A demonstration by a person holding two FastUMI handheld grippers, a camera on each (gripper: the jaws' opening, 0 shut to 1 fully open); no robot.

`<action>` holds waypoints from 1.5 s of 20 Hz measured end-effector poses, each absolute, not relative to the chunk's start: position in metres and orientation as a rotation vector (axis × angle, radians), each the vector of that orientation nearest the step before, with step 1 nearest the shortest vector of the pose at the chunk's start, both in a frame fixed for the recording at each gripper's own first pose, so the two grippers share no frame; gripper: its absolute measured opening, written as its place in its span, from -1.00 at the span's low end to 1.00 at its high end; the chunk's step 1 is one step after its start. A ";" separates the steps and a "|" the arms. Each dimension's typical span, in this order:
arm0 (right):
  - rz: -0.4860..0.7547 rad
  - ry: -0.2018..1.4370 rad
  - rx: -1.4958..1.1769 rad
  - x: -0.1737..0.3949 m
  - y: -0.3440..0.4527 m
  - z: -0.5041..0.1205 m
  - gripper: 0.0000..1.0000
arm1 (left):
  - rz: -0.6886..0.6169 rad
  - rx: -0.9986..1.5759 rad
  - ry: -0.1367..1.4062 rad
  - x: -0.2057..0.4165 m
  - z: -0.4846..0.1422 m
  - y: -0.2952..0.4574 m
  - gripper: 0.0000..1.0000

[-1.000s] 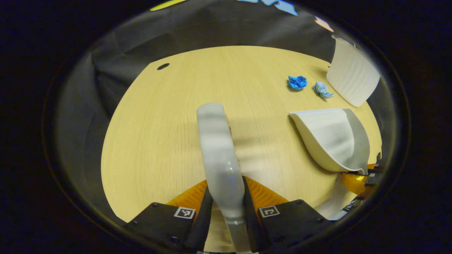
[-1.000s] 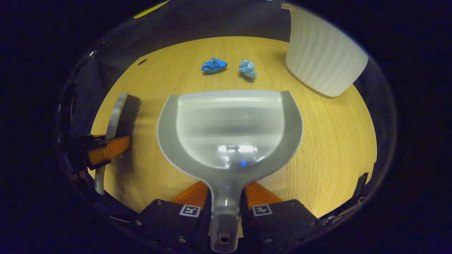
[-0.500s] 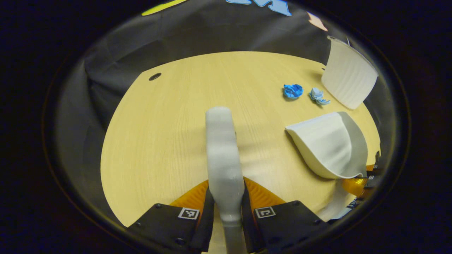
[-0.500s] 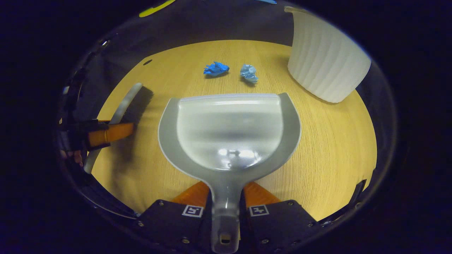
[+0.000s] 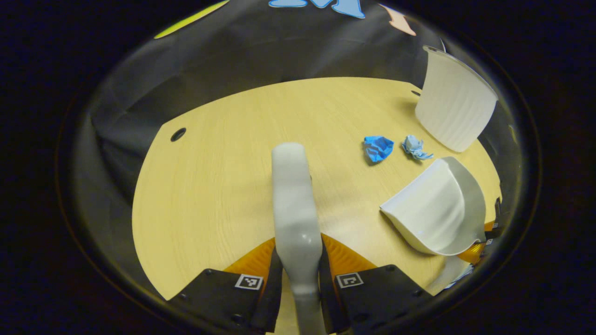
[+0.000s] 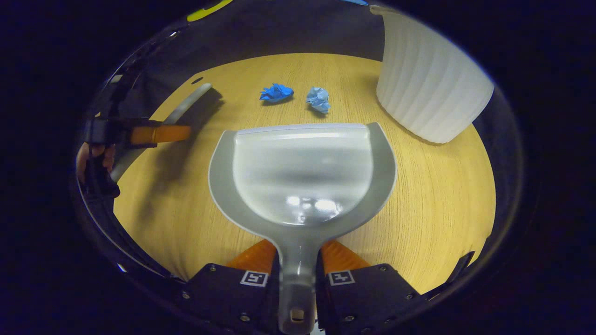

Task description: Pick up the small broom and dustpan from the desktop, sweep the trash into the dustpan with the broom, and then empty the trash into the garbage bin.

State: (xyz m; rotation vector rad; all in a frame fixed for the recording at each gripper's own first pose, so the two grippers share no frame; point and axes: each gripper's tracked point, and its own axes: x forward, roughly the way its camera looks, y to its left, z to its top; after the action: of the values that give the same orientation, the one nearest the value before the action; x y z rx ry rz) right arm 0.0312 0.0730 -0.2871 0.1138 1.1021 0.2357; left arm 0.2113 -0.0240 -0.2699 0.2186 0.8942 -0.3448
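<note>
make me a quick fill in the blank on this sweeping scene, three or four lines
1. The right gripper is shut on the handle of the ____.
2. The left gripper is shut on the ____.
3. ____ crumpled blue paper scraps lie on the table ahead of the dustpan.
4. The white ribbed ____ stands on the table to the right of the scraps in the right gripper view.

Missing words: dustpan; broom; two; bin

Two paper wads: dark blue (image 6: 276, 92), light blue (image 6: 318, 99). One broom (image 5: 294, 209), one dustpan (image 6: 301, 174), one bin (image 6: 430, 83).
</note>
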 end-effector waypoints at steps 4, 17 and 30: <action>0.259 1.101 0.098 0.040 0.063 -0.288 -0.35 | -0.396 0.277 0.866 0.242 -0.269 -0.048 -0.14; 0.355 1.120 0.033 0.059 0.044 -0.287 -0.35 | -0.654 0.500 0.838 0.285 -0.278 -0.135 -0.14; 0.408 1.073 0.050 0.057 0.042 -0.264 -0.35 | -1.054 0.633 0.835 0.235 -0.257 -0.219 -0.09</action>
State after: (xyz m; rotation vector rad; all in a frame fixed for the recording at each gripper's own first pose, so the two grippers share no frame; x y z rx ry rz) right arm 0.0570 0.0415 -0.2638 0.0496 1.0733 0.4082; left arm 0.2350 -0.2189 -0.2574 0.6329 0.8352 -1.0540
